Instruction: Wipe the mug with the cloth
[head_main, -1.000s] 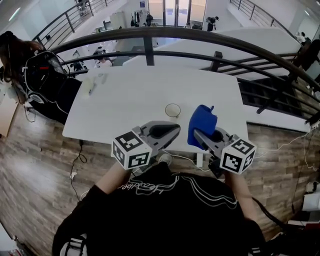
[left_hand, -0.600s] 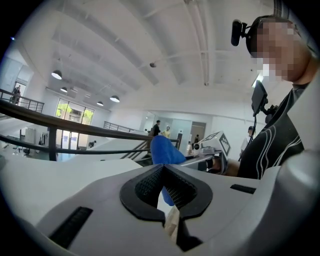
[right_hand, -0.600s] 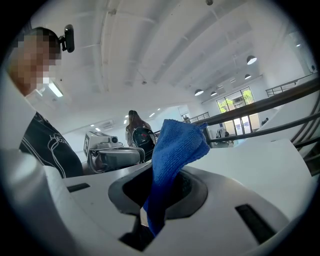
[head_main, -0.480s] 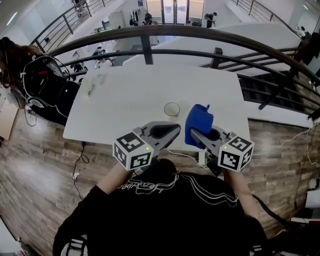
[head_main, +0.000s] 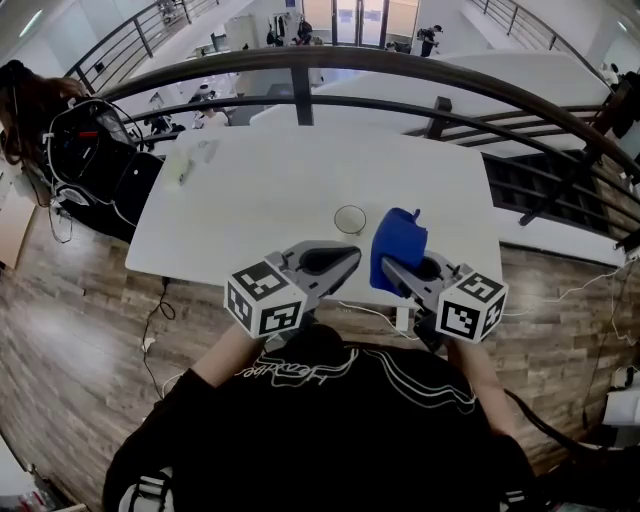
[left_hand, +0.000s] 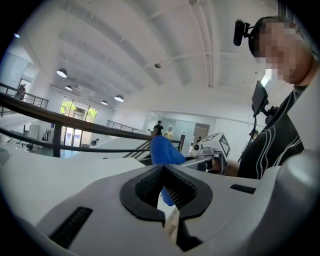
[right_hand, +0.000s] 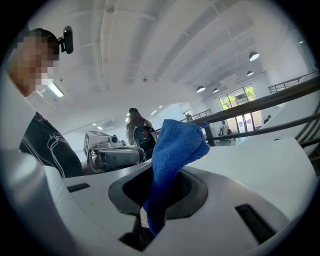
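Observation:
A small pale mug (head_main: 350, 219) stands upright on the white table (head_main: 270, 190), near its front edge. My right gripper (head_main: 387, 267) is shut on a blue cloth (head_main: 399, 250), which sticks up from the jaws just right of the mug and a little nearer me. In the right gripper view the blue cloth (right_hand: 172, 150) fills the gap between the jaws. My left gripper (head_main: 350, 260) hovers over the table's front edge below the mug, jaws shut with nothing in them. From the left gripper view the cloth (left_hand: 165, 151) shows beyond the jaw tips; the mug is hidden there.
A dark metal railing (head_main: 300, 75) curves behind the table. Small items (head_main: 190, 160) lie at the table's far left corner. A black chair with bags and cables (head_main: 85, 150) stands to the left. Cables (head_main: 155, 310) trail on the wooden floor.
Almost nothing has changed. My right gripper with the cloth has shifted slightly left, and the head view has wobbled a little. The mug has stayed put.

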